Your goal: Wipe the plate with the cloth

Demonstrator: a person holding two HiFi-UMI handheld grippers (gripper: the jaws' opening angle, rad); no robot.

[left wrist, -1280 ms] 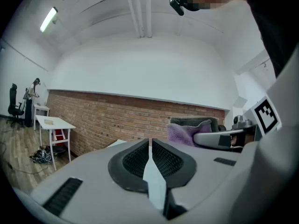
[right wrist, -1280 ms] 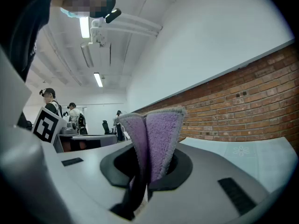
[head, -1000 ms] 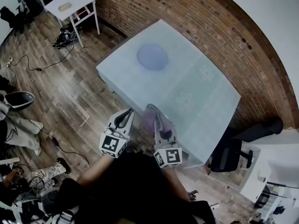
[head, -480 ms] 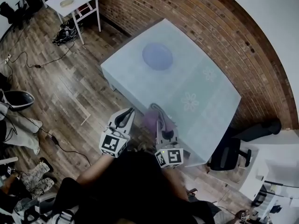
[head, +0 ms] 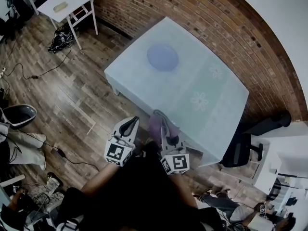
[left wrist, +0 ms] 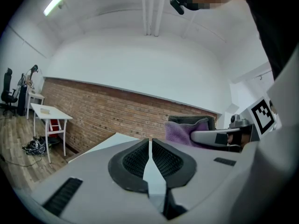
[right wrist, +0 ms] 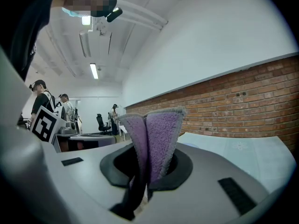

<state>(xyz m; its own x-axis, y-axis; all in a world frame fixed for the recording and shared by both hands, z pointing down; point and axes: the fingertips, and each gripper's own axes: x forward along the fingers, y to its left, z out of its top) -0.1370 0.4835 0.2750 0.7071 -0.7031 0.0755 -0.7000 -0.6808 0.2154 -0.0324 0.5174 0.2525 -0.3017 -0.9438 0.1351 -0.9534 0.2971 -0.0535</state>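
Wiping has not begun: the right tongs (head: 160, 118) grip the cloth (right wrist: 158, 136), the left tongs (left wrist: 149, 149) are clenched empty, and the plate (head: 162, 57) lies untouched near the table's (head: 211, 109) far edge.

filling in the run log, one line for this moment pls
right gripper: shut on cloth | left gripper: shut, empty | plate: on table, untouched

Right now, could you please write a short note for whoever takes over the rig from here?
Left hand-held gripper: shut, empty.
Right hand-held gripper: shut on the purple cloth, which stands folded between its jaws.
Plate: on the far part of the table, apart from both grippers, which are by the near edge.
Done: cloth is in the grip.
Left: bring the cloth to the plate and wipe it.
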